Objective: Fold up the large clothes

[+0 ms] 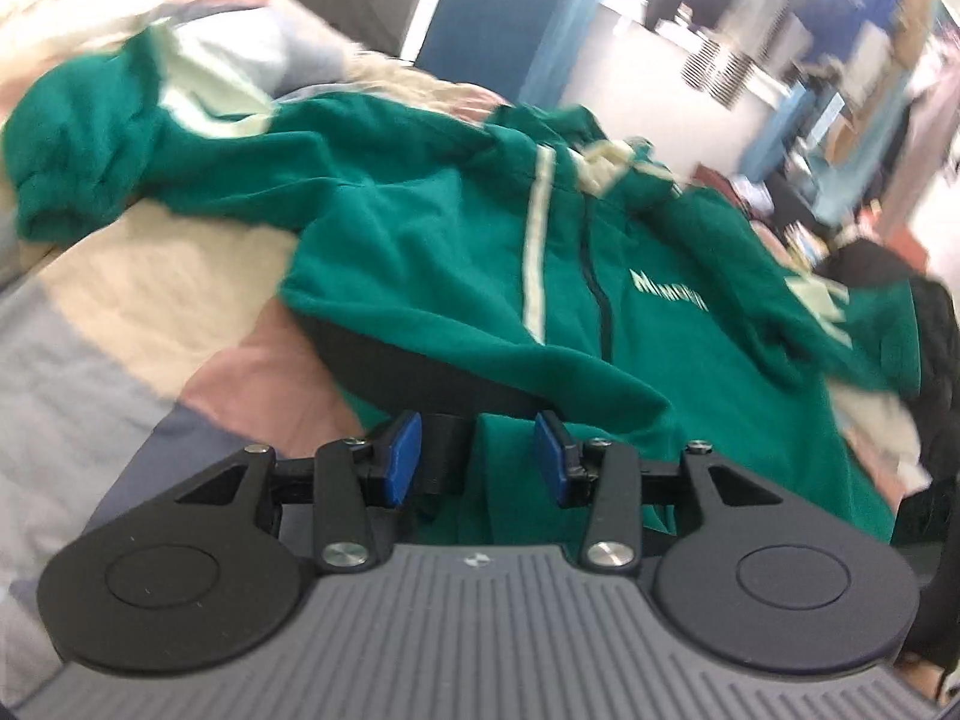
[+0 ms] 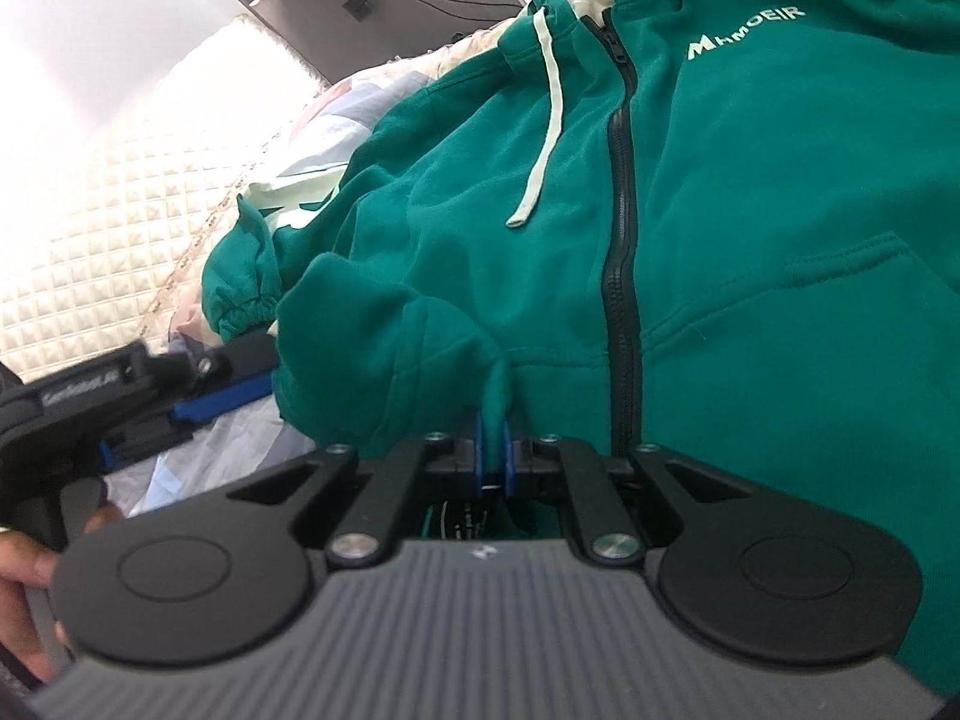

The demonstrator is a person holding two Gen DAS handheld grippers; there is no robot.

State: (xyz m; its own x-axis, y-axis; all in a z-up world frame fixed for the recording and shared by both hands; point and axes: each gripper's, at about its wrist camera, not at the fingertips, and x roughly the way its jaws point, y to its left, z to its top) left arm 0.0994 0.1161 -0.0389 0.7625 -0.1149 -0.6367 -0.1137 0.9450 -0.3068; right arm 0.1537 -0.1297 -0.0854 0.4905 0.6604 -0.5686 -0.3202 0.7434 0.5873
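The green zip hoodie [image 1: 456, 252] lies spread on a patchwork quilt [image 1: 138, 312], its far sleeve blurred. The right gripper [image 2: 493, 456] has its fingers pinched on a fold of the hem. The left gripper [image 1: 477, 456] has fingers partly apart around the hem edge; whether they touch it is unclear.

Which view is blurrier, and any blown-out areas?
Left wrist view: motion blur smears the green hoodie and the background. Right wrist view: sharp, the hoodie's chest lettering legible, but the quilted white bedding and wall at upper left are overexposed.
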